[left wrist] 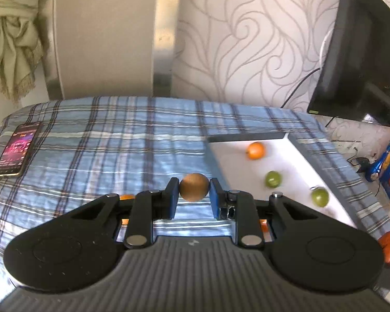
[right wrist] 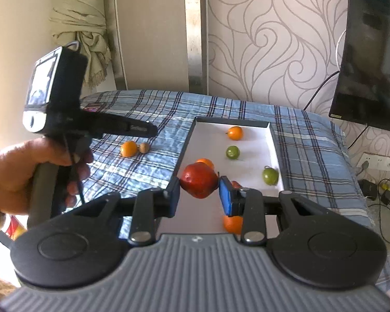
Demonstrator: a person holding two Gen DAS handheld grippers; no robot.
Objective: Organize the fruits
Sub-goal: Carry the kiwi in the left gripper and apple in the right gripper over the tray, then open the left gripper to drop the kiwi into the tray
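Under the right gripper [right wrist: 199,191], an orange [right wrist: 232,224] shows partly hidden.

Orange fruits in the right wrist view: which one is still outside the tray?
The orange fruit on the plaid cloth, beside the small brown fruit, left of the tray. The other orange ones lie inside the tray.

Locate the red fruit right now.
The round red fruit is clamped in the right tool, right wrist view centre, held over the near left edge of the white rectangular tray, just before an orange.
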